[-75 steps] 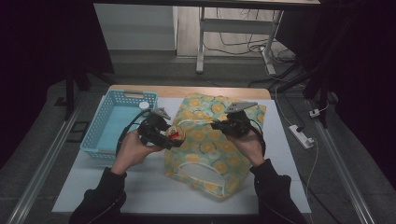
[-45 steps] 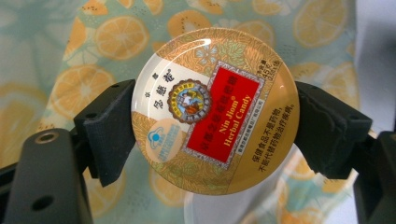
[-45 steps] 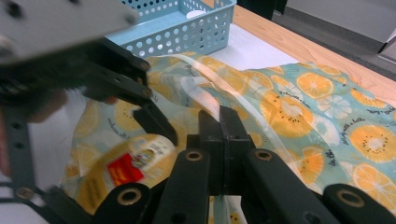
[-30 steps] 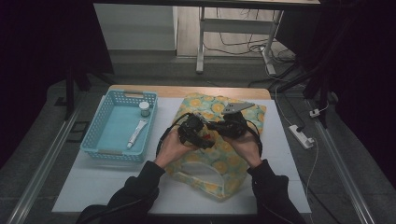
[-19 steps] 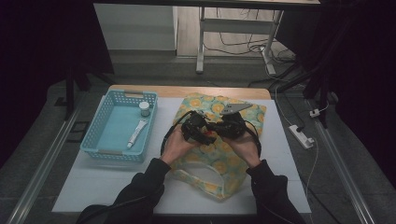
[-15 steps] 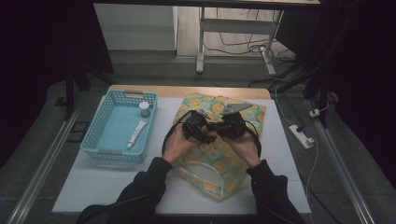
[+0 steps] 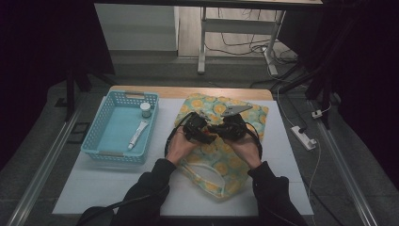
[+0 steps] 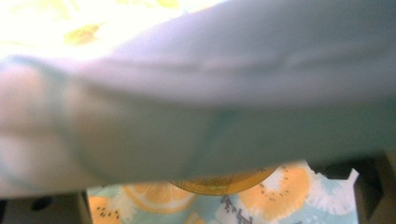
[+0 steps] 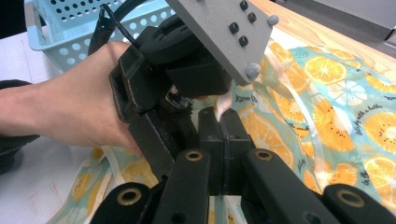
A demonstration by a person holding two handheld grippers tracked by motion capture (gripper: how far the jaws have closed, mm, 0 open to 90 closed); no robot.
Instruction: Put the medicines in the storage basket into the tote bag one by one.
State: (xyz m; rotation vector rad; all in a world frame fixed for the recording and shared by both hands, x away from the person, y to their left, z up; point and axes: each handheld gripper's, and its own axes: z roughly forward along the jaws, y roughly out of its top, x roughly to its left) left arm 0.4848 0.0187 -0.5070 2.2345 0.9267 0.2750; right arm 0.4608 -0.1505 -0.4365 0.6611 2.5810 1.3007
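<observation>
The right hand-held gripper (image 7: 225, 128) pinches a fold of the fruit-print bag (image 7: 244, 117), jaws squeezed shut. The left hand-held gripper (image 7: 196, 129) sits just beside it; its jaws are hidden. The bag lies mid-tabletop (image 7: 291, 155), long way running near to far. Beside it sits a blue basket (image 7: 101, 153).

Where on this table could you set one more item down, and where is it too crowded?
Free: the white tabletop in front of the blue basket, and the strip right of the orange-print bag. The basket floor beside the tube is bare. Crowded: mid-bag, where left gripper and right gripper meet.
</observation>
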